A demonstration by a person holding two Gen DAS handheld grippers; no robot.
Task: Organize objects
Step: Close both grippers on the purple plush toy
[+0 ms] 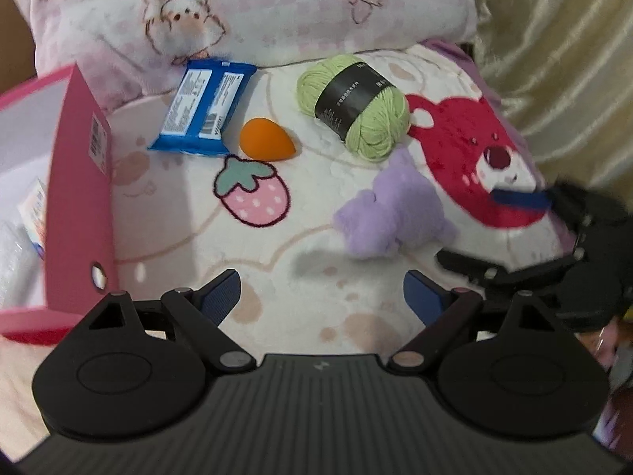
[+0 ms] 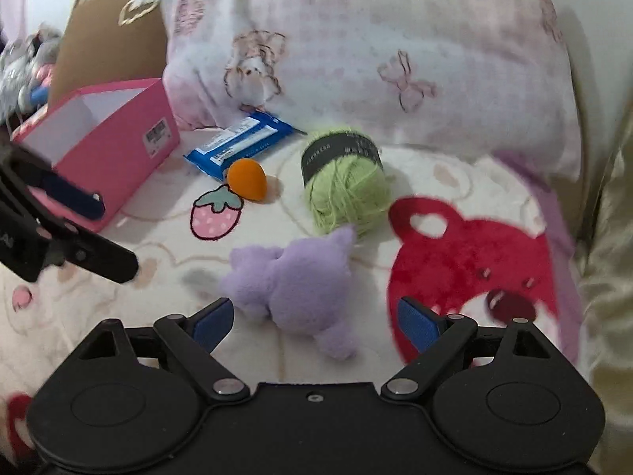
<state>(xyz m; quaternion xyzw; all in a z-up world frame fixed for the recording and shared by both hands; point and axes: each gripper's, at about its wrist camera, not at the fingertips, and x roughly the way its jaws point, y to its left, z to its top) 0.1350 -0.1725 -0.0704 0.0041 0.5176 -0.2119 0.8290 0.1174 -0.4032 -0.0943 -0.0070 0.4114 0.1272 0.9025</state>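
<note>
On the bed's cartoon-print blanket (image 1: 308, 301), your left tool (image 1: 322, 297) and right tool (image 2: 314, 322) both hang with jaws spread wide and nothing between the blue pads. Ahead of your left tool lie a blue wipes packet (image 1: 203, 109), an orange makeup sponge (image 1: 266, 138), a ball of green yarn (image 1: 354, 107) with a dark paper band, and a purple plush toy (image 1: 389, 209). The packet's far end rests against a pink-and-white pillow (image 1: 277, 12); the sponge sits just beside the packet's near corner. An open pink box (image 1: 79, 182) stands at the left edge of that view, and only there do you see a small carton (image 1: 35, 213) inside it. Your right wrist view alone shows a brown cardboard box (image 2: 107, 51) behind the pink box (image 2: 118, 146), and clutter at the far left too blurred to name. It also puts the plush toy (image 2: 292, 289) closest of all, lying just ahead of the right tool, nearer its left pad, apart from both pads. The yarn (image 2: 344, 190) touches or nearly touches the plush toy's far side. From your left tool, the plush lies ahead and to the right, near the right tool's blurred fingers (image 1: 518, 196).
</note>
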